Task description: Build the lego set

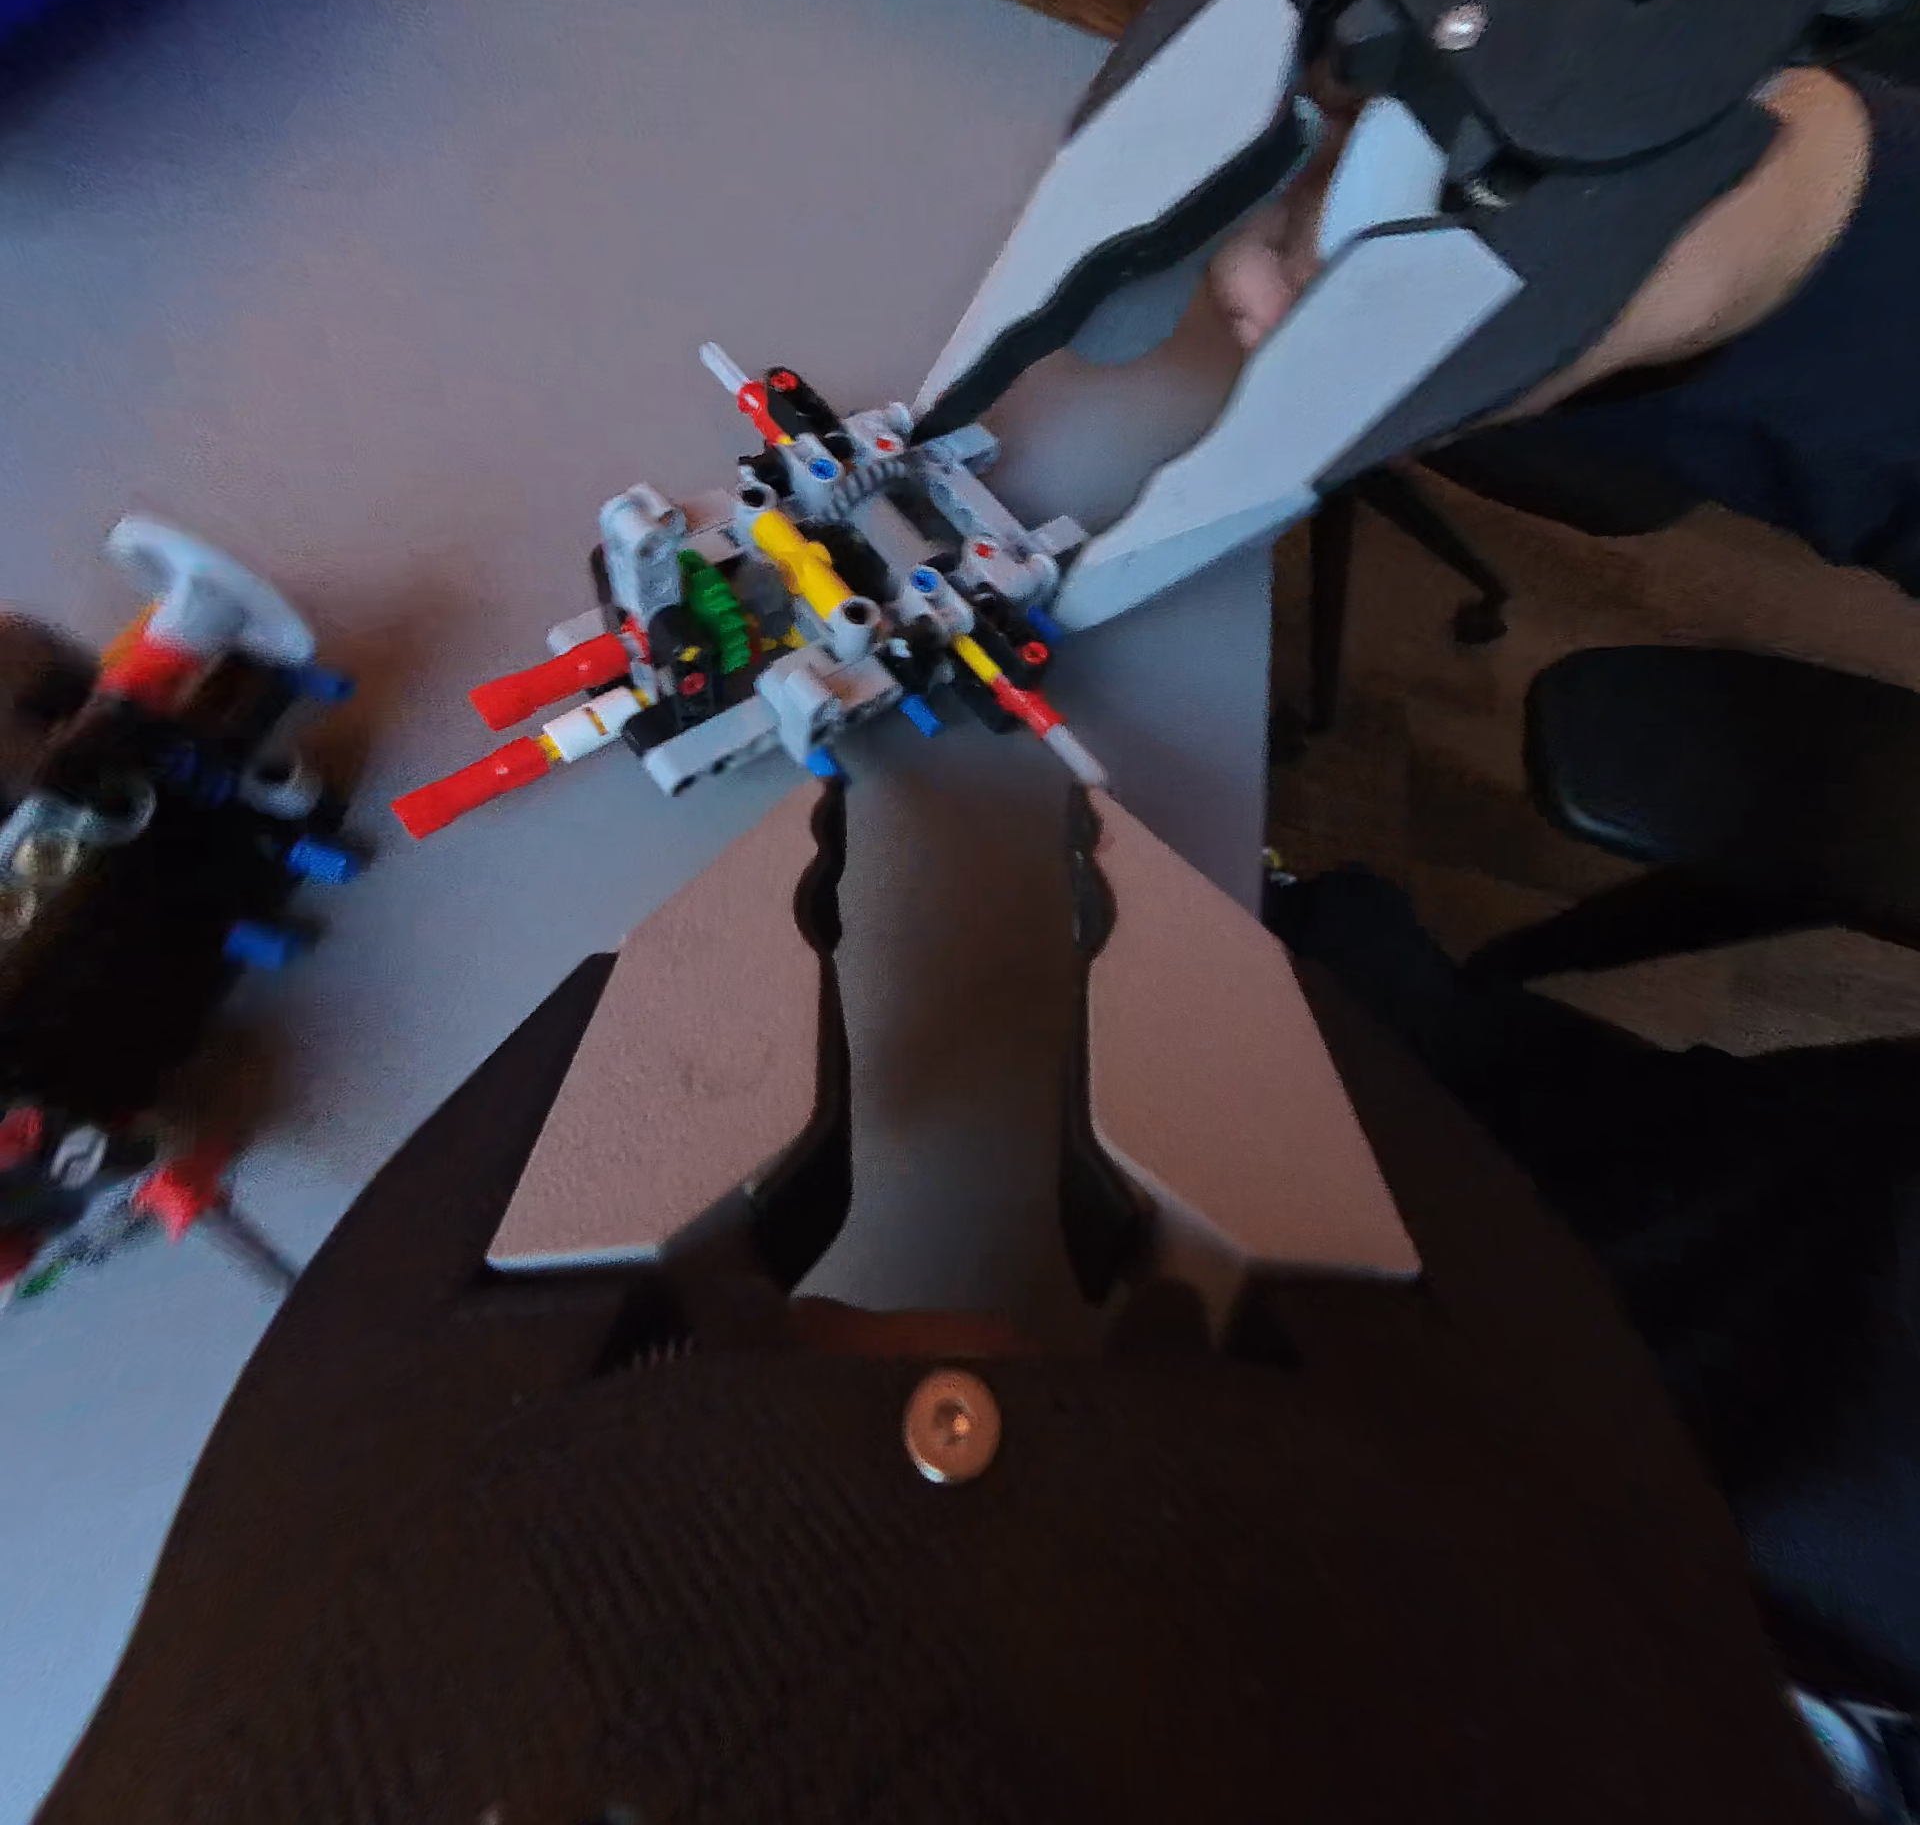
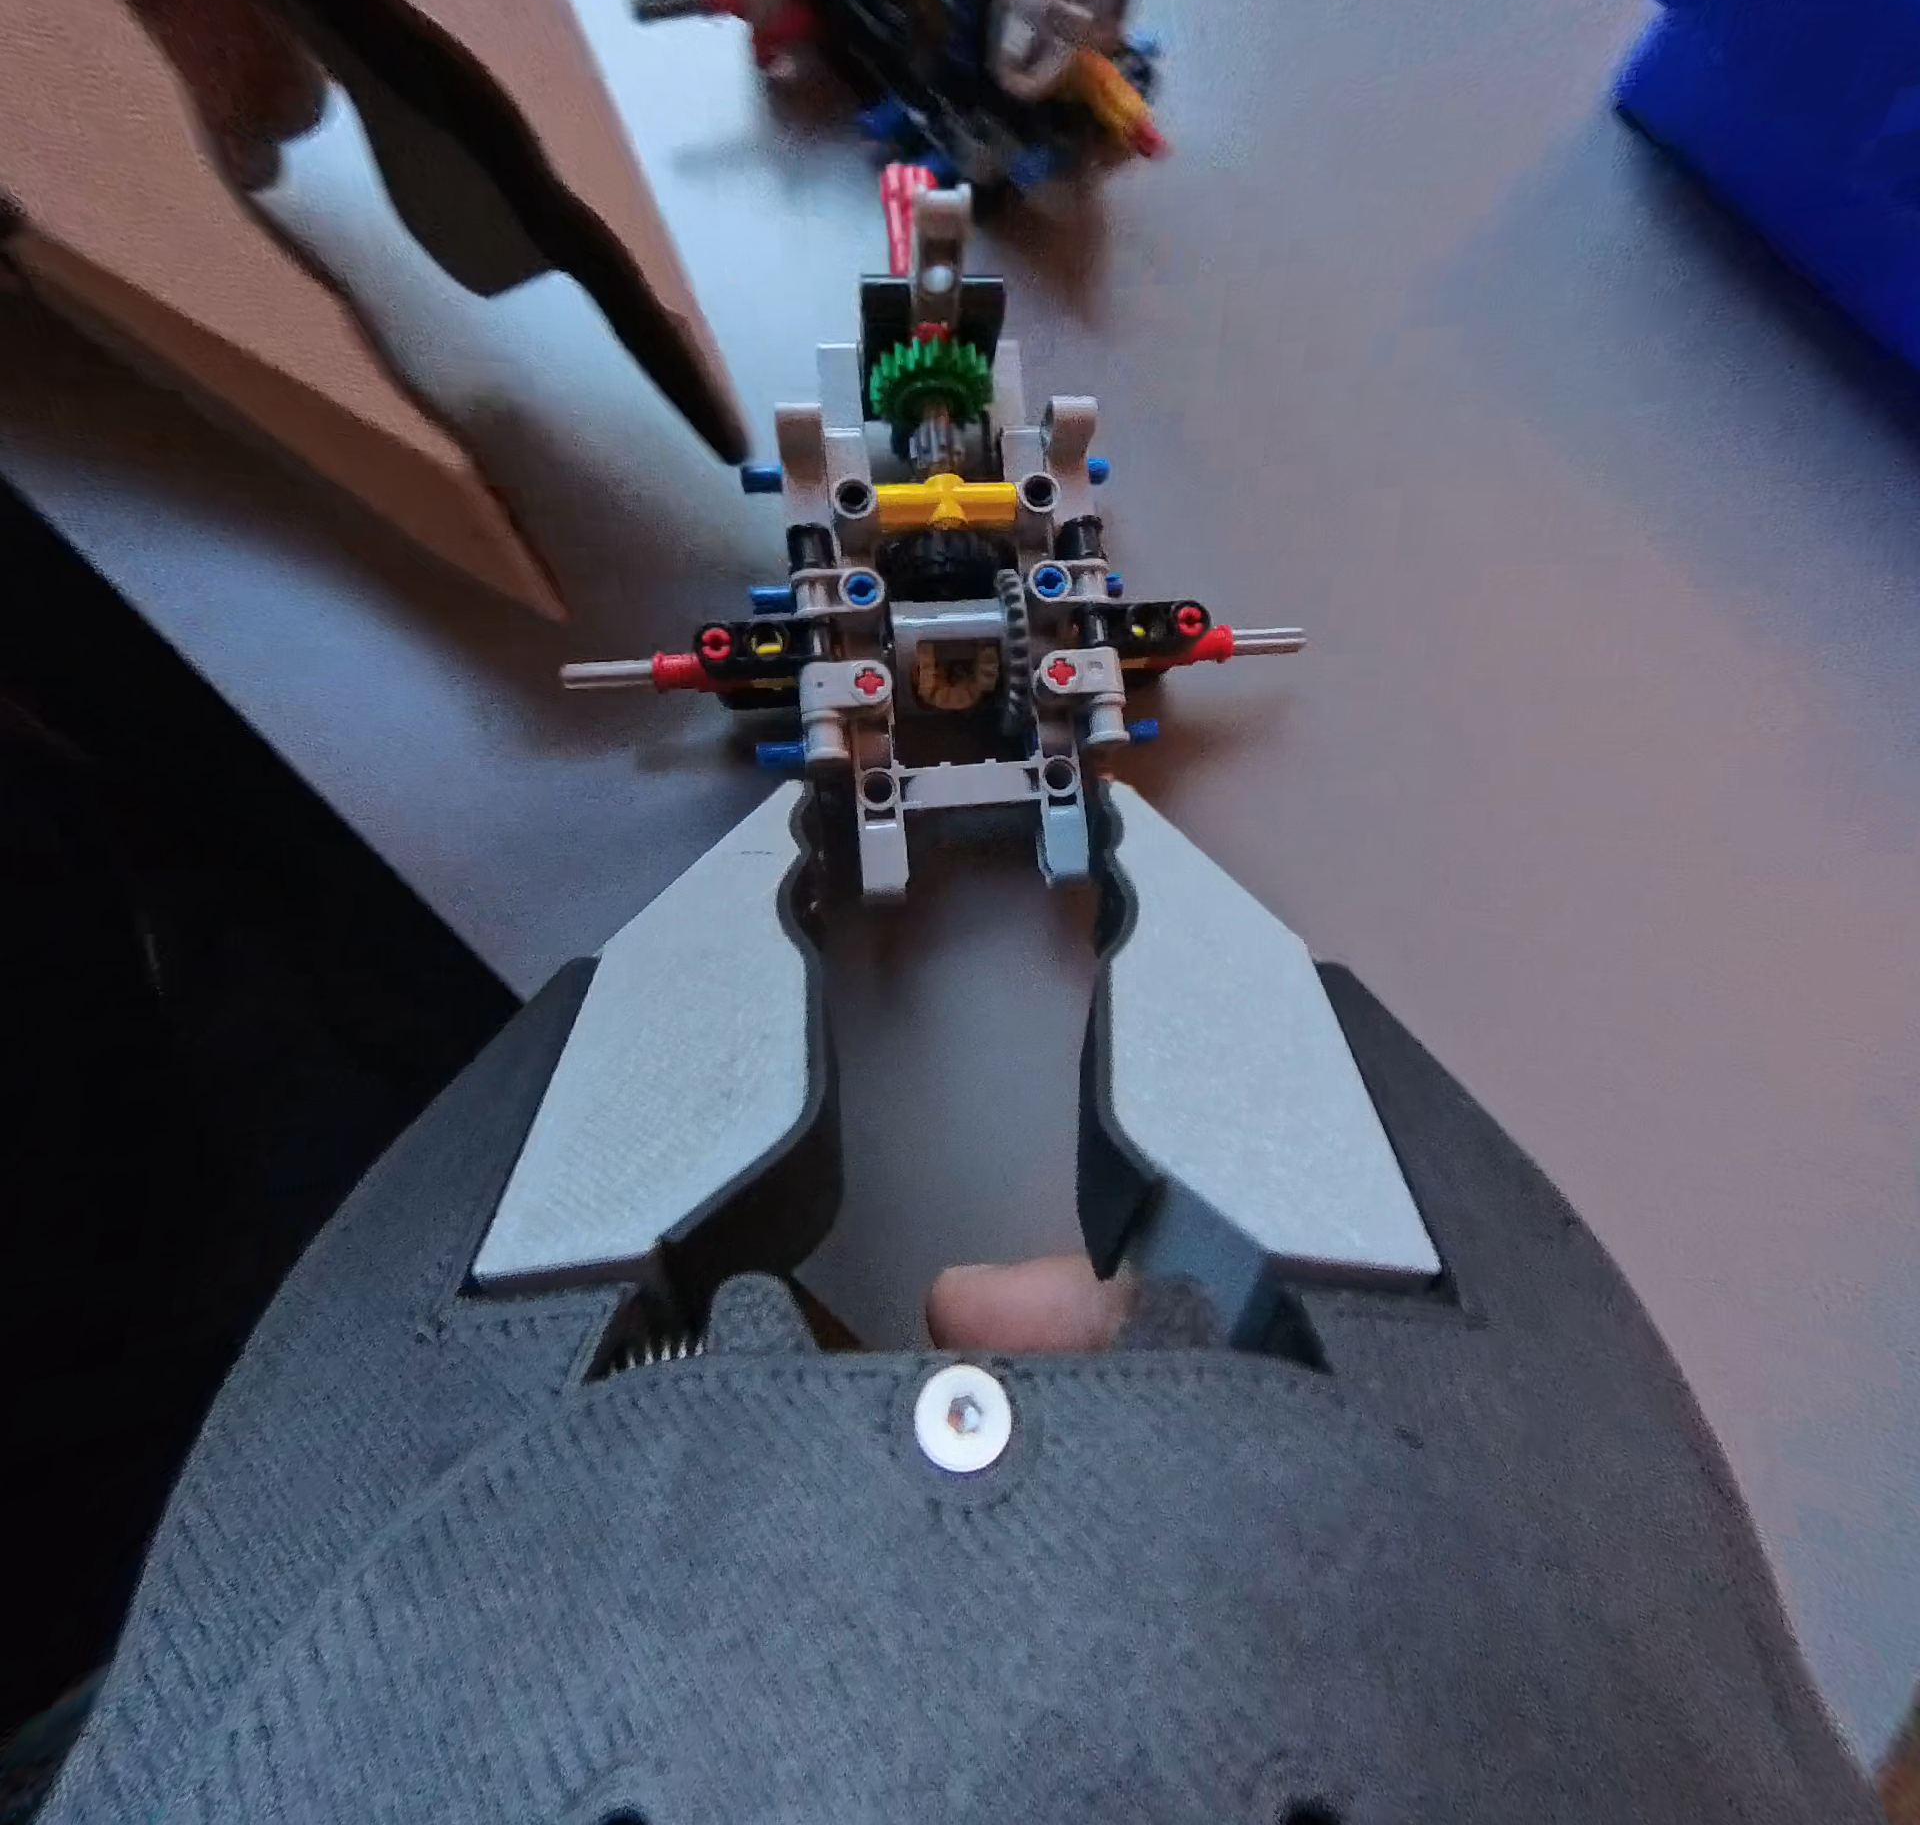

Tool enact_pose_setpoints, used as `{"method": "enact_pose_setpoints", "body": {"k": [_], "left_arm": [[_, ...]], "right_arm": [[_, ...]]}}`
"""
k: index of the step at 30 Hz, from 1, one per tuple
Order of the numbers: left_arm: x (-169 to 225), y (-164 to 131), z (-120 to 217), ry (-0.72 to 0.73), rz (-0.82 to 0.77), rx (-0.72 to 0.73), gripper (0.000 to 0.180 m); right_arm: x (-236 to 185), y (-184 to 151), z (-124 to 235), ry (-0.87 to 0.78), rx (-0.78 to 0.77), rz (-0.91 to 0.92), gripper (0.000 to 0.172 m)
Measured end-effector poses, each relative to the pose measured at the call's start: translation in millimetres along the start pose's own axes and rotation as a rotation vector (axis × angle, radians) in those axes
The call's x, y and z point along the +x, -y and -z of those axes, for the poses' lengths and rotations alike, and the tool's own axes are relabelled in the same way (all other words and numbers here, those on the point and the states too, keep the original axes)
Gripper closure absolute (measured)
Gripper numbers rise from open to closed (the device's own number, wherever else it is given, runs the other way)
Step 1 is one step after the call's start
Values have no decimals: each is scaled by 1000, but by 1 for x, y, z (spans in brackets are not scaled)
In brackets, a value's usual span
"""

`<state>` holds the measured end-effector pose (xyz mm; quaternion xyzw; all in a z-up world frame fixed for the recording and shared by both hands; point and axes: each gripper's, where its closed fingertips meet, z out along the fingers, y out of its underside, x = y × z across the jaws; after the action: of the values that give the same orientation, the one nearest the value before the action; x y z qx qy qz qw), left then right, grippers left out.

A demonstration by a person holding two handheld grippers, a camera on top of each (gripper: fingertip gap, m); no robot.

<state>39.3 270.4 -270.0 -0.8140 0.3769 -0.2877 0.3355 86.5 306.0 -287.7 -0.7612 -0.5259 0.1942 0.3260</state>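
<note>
Two sets of tongs meet over a grey counter (image 2: 1455, 632). Largest, at 12 o'clock in the right wrist view, a second, mostly black brick model (image 2: 935, 30) lies well apart, out of the work. Centre frame sits a grey toy-brick gearbox chassis (image 2: 945, 612), flat on the counter. Right tongs (image 2: 951, 840), part open, bracket its near frame legs, pads seemingly touching both sides, apparently to steady it. Left tongs (image 1: 956, 799) gape with nothing between them, tips just beside a blue pin (image 1: 821, 763) and the end of an axle (image 1: 1075, 762).
</note>
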Motion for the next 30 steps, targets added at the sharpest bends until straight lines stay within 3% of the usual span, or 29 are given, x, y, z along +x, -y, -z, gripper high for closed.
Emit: {"method": "enact_pose_setpoints", "body": {"k": [4,11,17,23,30], "left_arm": [[9,16,18,-44,-107,20,144],[-97,16,81,267,-244,-62,137],[-114,21,63,199,-372,-180,129],[-126,25,42,229,-490,-323,103],[-139,21,32,205,-521,-466,120]], "right_arm": [[26,-12,15,0,12,-8,125],[32,-8,23,24,51,9,116],[42,-11,11,-36,-25,104,120],[54,-7,10,24,-3,171,124],[50,-5,2,123,51,195,127]]}}
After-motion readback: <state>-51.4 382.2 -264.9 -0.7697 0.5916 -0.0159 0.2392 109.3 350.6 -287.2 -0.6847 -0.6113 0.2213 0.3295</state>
